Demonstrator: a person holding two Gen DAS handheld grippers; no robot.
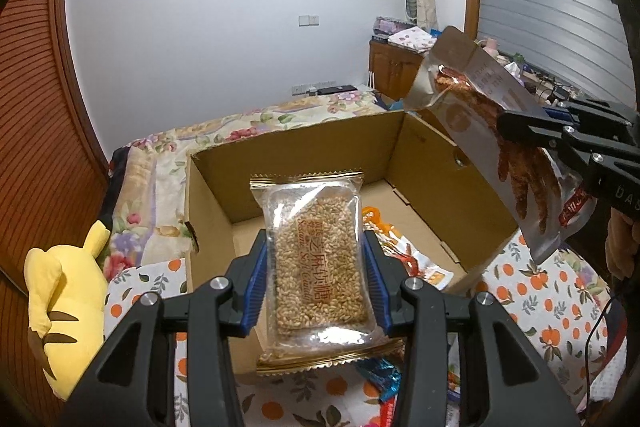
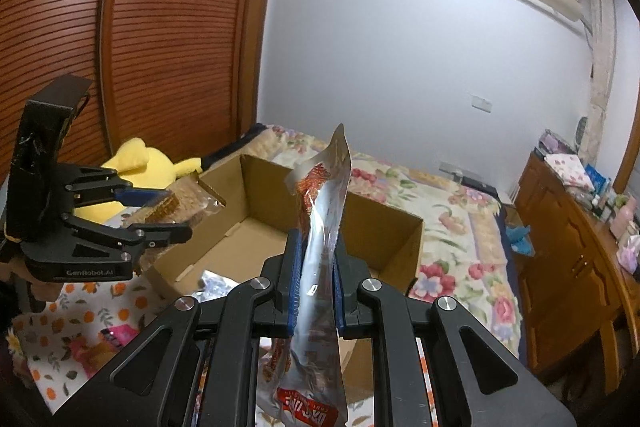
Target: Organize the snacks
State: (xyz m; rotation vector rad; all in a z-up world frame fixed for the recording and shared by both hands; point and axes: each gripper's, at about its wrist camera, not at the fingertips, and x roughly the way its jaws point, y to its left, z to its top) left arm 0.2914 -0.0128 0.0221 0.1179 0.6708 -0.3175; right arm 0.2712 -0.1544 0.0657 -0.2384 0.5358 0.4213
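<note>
My left gripper (image 1: pixel 316 259) is shut on a clear packet of sesame candy (image 1: pixel 318 247), holding it flat over the near wall of an open cardboard box (image 1: pixel 424 147). My right gripper (image 2: pixel 316 267) is shut on a tall silver snack pouch (image 2: pixel 320 251), held edge-on above the same cardboard box (image 2: pixel 384 227). In the left wrist view the silver snack pouch (image 1: pixel 480 115) hangs over the box's right wall, pinched by the right gripper (image 1: pixel 508 125). In the right wrist view the left gripper (image 2: pixel 176 215) holds the sesame candy (image 2: pixel 180 203) at the box's left side. An orange-and-white snack bag (image 1: pixel 416 259) lies inside the box.
The box stands on a bed with an orange-print cloth (image 1: pixel 540 291). Several loose snack packets (image 1: pixel 380 379) lie on the cloth near me. A yellow plush toy (image 1: pixel 68 307) sits left of the box. A wooden wardrobe (image 2: pixel 140 27) is at the left, a wooden dresser (image 2: pixel 568 247) at the right.
</note>
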